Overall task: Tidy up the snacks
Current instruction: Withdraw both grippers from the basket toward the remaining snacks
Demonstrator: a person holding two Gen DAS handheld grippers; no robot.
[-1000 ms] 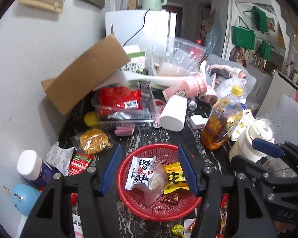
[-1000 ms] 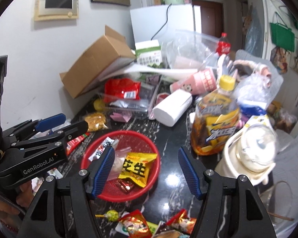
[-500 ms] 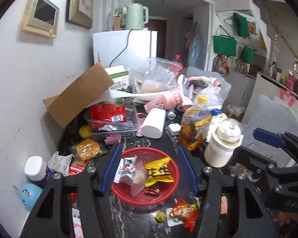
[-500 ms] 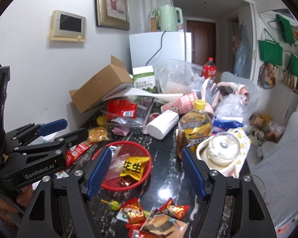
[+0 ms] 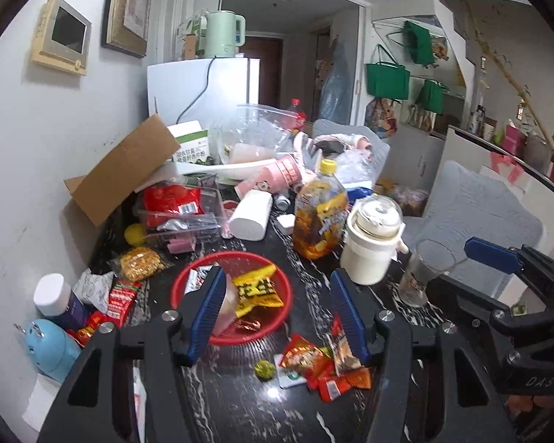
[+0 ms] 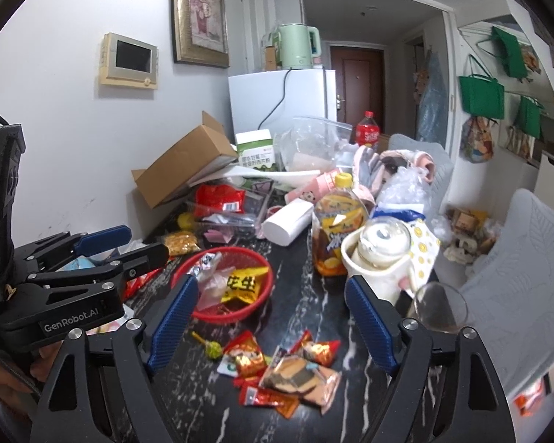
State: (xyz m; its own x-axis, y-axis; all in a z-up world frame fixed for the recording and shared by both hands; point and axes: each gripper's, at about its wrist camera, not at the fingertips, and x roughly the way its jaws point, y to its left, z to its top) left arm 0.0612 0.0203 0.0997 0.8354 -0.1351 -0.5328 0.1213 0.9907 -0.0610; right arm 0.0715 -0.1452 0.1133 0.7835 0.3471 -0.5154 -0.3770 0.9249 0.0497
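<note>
A red mesh basket (image 5: 285, 285) (image 6: 255, 258) sits on the black marble table and holds a yellow packet (image 5: 256, 289), a white packet and a clear bag. Loose snack packets (image 6: 288, 365) (image 5: 321, 361) and a green lollipop (image 6: 212, 349) lie in front of it. My left gripper (image 5: 277, 313) hovers open over the basket's near edge, nothing between its blue fingers. My right gripper (image 6: 273, 325) hangs above the loose packets with its jaws opening and nothing between them. Each gripper shows in the other's view, the left (image 6: 129, 245) and the right (image 5: 472, 269).
A tea bottle (image 5: 319, 217), a white lidded pot (image 5: 373, 243) and a drinking glass (image 5: 424, 269) stand right of the basket. Behind it are a paper roll (image 5: 251, 214), a clear box with a red packet (image 5: 177, 206) and a cardboard box (image 5: 125, 170). More packets and a white-capped bottle (image 5: 55, 299) crowd the left wall.
Both grippers have drawn back from the basket and risen a little, so the loose packets at the front came into view. The right jaws have spread wider; the left jaws kept their gap.
</note>
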